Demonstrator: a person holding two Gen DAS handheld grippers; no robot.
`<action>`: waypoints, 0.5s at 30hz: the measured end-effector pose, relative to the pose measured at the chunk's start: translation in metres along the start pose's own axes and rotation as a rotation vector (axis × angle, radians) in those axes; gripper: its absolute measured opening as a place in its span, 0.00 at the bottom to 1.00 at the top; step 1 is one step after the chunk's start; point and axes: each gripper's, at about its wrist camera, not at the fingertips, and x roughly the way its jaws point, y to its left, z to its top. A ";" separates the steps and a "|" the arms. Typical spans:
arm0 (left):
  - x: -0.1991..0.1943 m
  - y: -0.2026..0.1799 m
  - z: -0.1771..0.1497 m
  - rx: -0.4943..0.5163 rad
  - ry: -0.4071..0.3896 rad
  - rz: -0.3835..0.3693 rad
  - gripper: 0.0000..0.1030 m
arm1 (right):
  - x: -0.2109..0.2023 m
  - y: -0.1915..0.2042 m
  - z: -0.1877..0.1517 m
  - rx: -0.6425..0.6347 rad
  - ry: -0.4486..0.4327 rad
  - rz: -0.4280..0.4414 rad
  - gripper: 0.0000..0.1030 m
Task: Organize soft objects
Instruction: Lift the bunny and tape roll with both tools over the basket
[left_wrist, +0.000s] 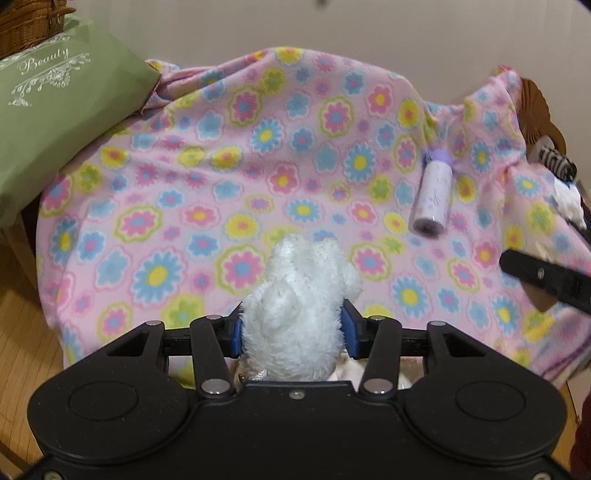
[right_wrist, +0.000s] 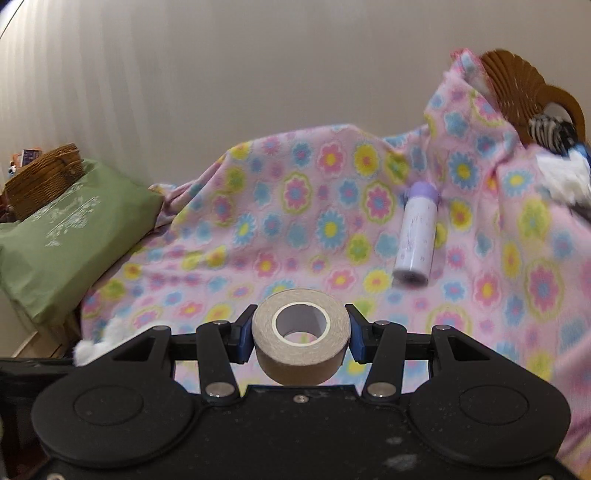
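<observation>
So both hands are loaded right now: the left gripper (left_wrist: 294, 334) has its blue pads pinching a fluffy white plush toy (left_wrist: 301, 306) at the waist, and the right gripper (right_wrist: 301, 338) is clamped on a roll of tan tape (right_wrist: 301, 334). Looks to me like the carry stage, both items lifted and held over the flowery pink blanket (left_wrist: 229, 177). The plush's long axis runs straight away from the left camera, its far end pointing out over the blanket and its near end tucked under the gripper body. The tape sits with its hole facing up and a bit toward the camera. Further out, a white bottle with a purple cap (left_wrist: 433, 194) lies on its side, cap pointing away. A green pillow (left_wrist: 55, 122) and wicker basket (right_wrist: 44, 177) sit far left. Next move, I'd guess, is picking a drop spot, maybe that basket, and not letting the floppy toy slip.
</observation>
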 end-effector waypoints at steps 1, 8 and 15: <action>-0.001 -0.001 -0.005 0.003 0.007 0.000 0.46 | -0.004 0.002 -0.008 0.000 0.018 0.000 0.46; -0.011 -0.006 -0.034 0.017 0.056 -0.007 0.46 | -0.013 0.006 -0.054 0.034 0.123 -0.001 0.46; -0.018 -0.009 -0.056 0.005 0.091 -0.019 0.46 | -0.024 0.009 -0.082 0.055 0.186 -0.004 0.46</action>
